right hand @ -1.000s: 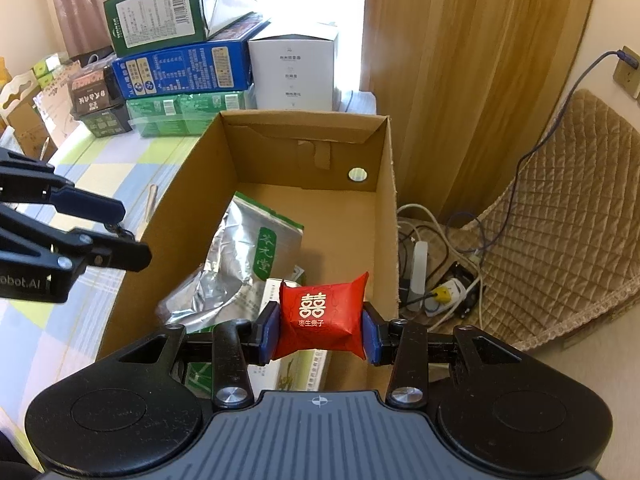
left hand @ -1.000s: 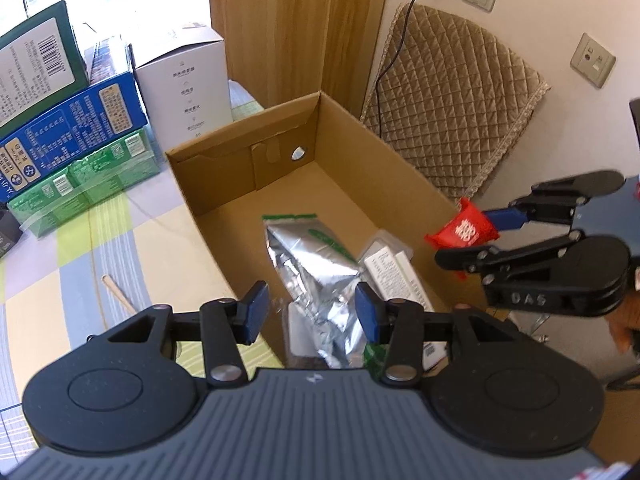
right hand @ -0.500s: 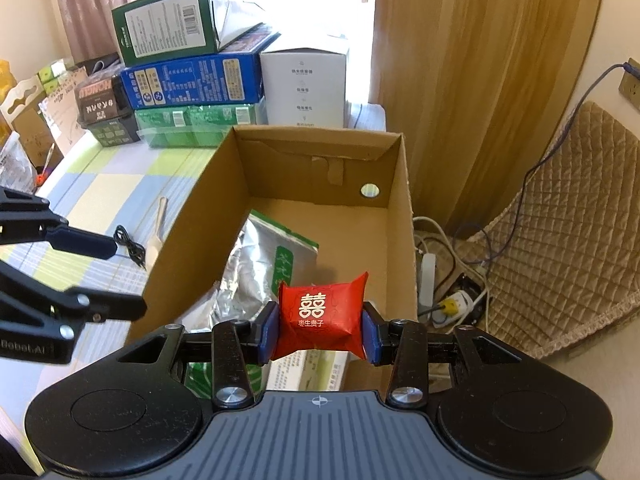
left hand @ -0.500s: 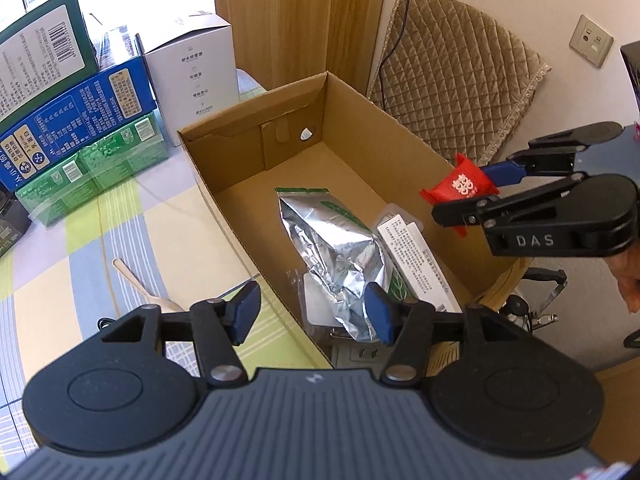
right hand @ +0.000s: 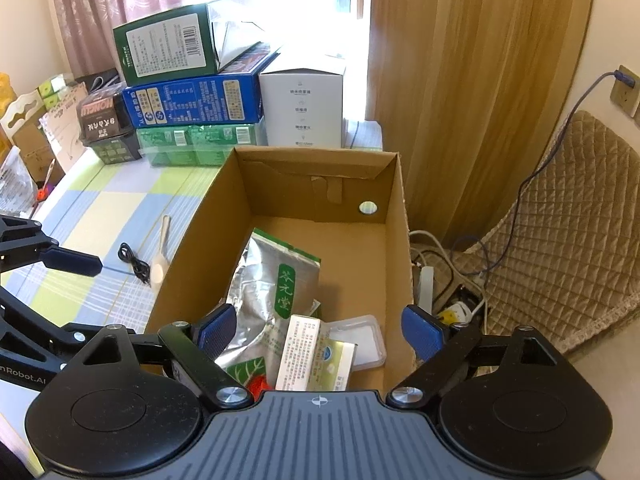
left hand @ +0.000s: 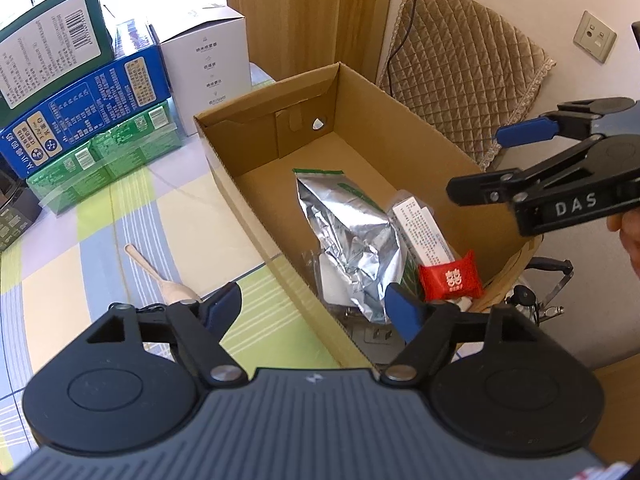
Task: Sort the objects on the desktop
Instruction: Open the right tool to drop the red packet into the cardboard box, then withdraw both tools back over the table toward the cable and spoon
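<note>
Your right claw (right hand: 320, 330) stands wide apart w/ nothing between the pads; its jaws have just been opening, and the red candy packet (left hand: 450, 278) now lies inside the cardboard box (left hand: 280, 92), at the near end, resting beside the white leaflet box (left hand: 422, 226) and next to the crumpled silver foil bag (left hand: 352, 232). In the right wrist view only a sliver of that red packet (right hand: 256, 385) shows, low in the box (right hand: 394, 264) behind the claw body, just left of the leaflet box (right hand: 298, 354); a clear plastic tray (right hand: 362, 338) sits to the right of it, the foil bag (right hand: 276, 280) above. Your left claw (left hand: 316, 306) is also spread, jaws just been opening, nothing held; it hangs over the box's near left wall, one pad over the surface (left hand: 120, 216), the other over the box interior. The right claw (left hand: 504, 164) shows in the left view above the box's right side, both fingers apart and empty. On the checked cloth, left of the box: a wooden spoon (left hand: 160, 276) and a black cable (right hand: 134, 262), both outside the box, close together. Stacked cartons stand at the far end of the surface: green carton (right hand: 172, 44) on top of blue carton (right hand: 192, 102), w/ a white carton (right hand: 304, 110) beside them. A quilted chair (left hand: 464, 76) stands beyond the box's right wall.
</note>
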### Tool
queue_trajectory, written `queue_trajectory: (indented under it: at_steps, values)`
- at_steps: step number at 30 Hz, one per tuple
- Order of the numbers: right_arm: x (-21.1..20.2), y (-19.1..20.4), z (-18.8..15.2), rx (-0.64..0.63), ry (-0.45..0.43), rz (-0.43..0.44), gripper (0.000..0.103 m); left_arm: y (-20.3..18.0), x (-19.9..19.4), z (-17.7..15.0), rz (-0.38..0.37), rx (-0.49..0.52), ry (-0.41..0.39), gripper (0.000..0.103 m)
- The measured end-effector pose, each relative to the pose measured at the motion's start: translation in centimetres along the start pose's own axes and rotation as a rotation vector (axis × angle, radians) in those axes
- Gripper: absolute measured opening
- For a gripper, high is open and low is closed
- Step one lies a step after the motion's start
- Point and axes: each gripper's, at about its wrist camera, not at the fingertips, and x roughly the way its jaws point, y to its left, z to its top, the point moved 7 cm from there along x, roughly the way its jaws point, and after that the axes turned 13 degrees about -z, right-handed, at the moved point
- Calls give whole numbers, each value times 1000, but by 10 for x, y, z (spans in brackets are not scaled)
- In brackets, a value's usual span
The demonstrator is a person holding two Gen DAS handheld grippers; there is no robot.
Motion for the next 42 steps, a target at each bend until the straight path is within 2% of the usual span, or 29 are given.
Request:
queue_trajectory:
  at_steps: [14, 23, 28, 42]
  values:
    - [-28, 12, -17, -5, 3, -2, 93, 1, -27, -26, 43, 17, -1, 84]
    - [-48, 22, -24, 3, 1, -11, 96, 3, -53, -44, 68, 29, -10, 96]
    - [-62, 32, -27, -3, -7, -21, 101, 5, -69, -52, 88, 26, -21, 98]
    - [-88, 53, -26, -9, -24, -38, 101, 11, -112, -76, 115, 23, -47, 101]
